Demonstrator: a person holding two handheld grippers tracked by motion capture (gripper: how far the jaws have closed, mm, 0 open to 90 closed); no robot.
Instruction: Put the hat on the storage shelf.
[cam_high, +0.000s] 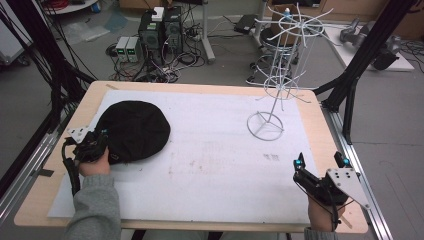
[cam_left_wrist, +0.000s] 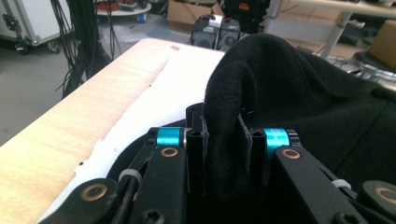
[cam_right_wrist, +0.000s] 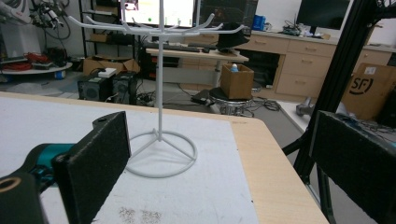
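The left gripper sits at the left edge of the desk, and it has a firm pinch on the black hat. In the left gripper view the two black jaws stand close together with a fold of the hat's brim squeezed between them, the cloth rising in a ridge above the pads. The rest of the hat lies spread on the white sheet that covers the desk, in its left half, nearer the far edge than the near one. Over on the other side, the right gripper hovers by the near right corner of the desk, jaws spread wide, nothing between them. The right gripper view looks between its two padded fingers straight at the white wire rack, whose ring base stands on the sheet toward the far right corner. Hat and rack are well apart, with bare sheet between them.
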